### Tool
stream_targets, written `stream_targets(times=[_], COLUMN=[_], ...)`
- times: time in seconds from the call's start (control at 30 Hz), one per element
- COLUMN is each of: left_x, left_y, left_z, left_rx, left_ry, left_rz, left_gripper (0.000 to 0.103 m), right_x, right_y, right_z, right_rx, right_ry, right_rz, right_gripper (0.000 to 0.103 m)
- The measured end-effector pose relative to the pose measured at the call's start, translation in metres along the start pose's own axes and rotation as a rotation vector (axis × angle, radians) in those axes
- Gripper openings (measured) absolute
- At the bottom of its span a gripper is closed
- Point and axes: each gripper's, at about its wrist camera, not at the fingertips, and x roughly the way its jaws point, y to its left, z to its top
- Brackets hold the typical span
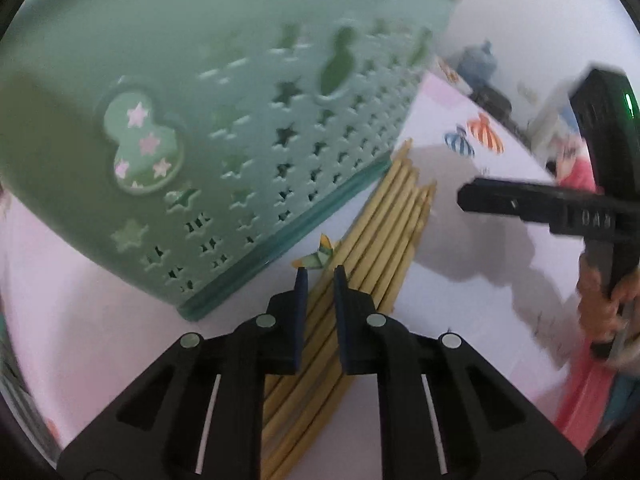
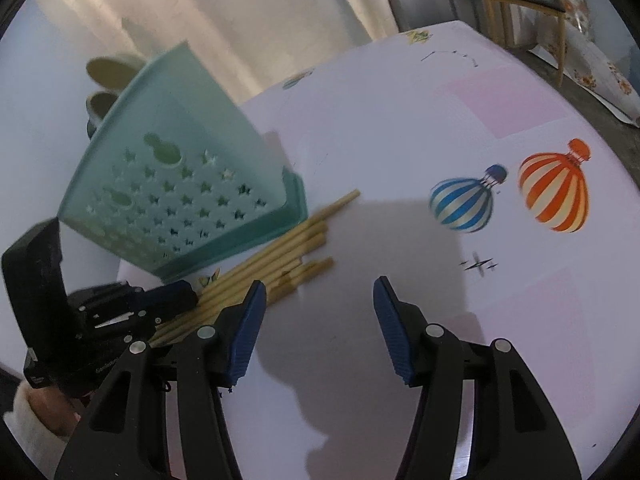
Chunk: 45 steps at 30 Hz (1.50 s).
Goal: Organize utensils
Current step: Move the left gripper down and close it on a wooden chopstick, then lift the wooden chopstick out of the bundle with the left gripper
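While the left wrist view is taken first, the left gripper (image 1: pixel 320 276) is seen pointing down over a bundle of pale wooden chopsticks (image 1: pixel 384 232) that lies flat on the tablecloth (image 1: pixel 460 312). Its dark blue fingers (image 1: pixel 301 284) are drawn close together, with only a narrow gap left between the tips, and some of the chopsticks are seen running through that gap. Whether the pads actually press on a stick cannot be told, since the contact is hidden beneath the fingers. A green perforated basket (image 1: pixel 240 128), cut with star-shaped holes, is seen just beside the bundle, its base edge running alongside the sticks. The right gripper (image 1: pixel 472 196) is seen at the right edge, held by a hand (image 1: pixel 604 300), well apart from the sticks.

Where the right wrist view is considered, the right gripper (image 2: pixel 320 286) is shown with its ribbed blue fingers (image 2: pixel 248 332) standing wide apart above bare cloth, and nothing is held between them. The chopsticks (image 2: pixel 280 248) are seen to the left of its left finger, fanned out slightly at their far ends, next to the basket (image 2: pixel 172 184), which appears tilted in this fisheye picture. The left gripper (image 2: pixel 176 294) is seen at the lower left, lowered onto the near end of the bundle. Printed hot-air balloons (image 2: pixel 552 192) are seen on the tablecloth (image 2: pixel 400 120) to the right, and a chair (image 2: pixel 524 4) is seen beyond the table.
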Motion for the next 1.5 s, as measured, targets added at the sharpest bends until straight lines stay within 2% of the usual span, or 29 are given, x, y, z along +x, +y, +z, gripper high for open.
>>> stream_targets(times=[0.23, 0.37, 0.5, 0.6, 0.7, 0.8, 0.9, 1.0, 1.23, 1.3, 1.4, 1.43, 1.5], left_x=[-0.016, -0.025, -0.037, -0.040, -0.045, -0.038, -0.027, -0.013, 0.005, 0.007, 0.000, -0.002, -0.012], left_y=[0.000, 0.012, 0.027, 0.031, 0.031, 0.025, 0.022, 0.021, 0.006, 0.006, 0.002, -0.001, 0.001], left_z=[-0.018, -0.029, -0.042, -0.041, -0.031, -0.019, -0.012, -0.007, 0.000, 0.002, -0.003, -0.004, -0.004], left_rx=[0.143, 0.145, 0.128, 0.073, 0.059, 0.105, 0.144, 0.182, 0.248, 0.233, 0.292, 0.305, 0.294], left_ry=[0.059, 0.096, 0.125, 0.136, 0.085, 0.072, 0.094, 0.141, 0.175, 0.182, 0.190, 0.174, 0.141], left_rz=[0.113, 0.150, 0.184, 0.163, 0.148, 0.172, 0.178, 0.148, 0.108, 0.102, 0.120, 0.136, 0.159], left_gripper=[0.009, 0.004, 0.004, 0.004, 0.004, 0.004, 0.004, 0.005, 0.012, 0.010, 0.006, 0.000, 0.000], right_x=[0.001, -0.002, -0.002, 0.001, 0.001, 0.001, 0.000, -0.001, -0.004, -0.004, -0.003, -0.003, -0.006], right_y=[0.014, 0.017, 0.017, 0.013, 0.012, 0.011, 0.012, 0.015, 0.018, 0.018, 0.019, 0.019, 0.023], right_z=[-0.020, -0.024, -0.025, -0.016, -0.013, -0.013, -0.013, -0.013, -0.013, -0.013, -0.014, -0.014, -0.014], right_rx=[-0.032, -0.047, -0.038, -0.036, -0.034, -0.032, -0.038, -0.043, -0.048, -0.048, -0.043, -0.042, -0.049], right_ry=[0.012, 0.012, 0.018, 0.016, 0.013, 0.015, 0.016, 0.017, 0.016, 0.017, 0.023, 0.024, 0.020], right_rz=[0.010, 0.006, 0.009, 0.005, 0.003, 0.001, 0.001, 0.004, 0.002, 0.002, 0.004, 0.006, 0.010], right_gripper=[0.055, 0.055, 0.055, 0.055, 0.055, 0.055, 0.055, 0.055, 0.055, 0.055, 0.055, 0.055, 0.055])
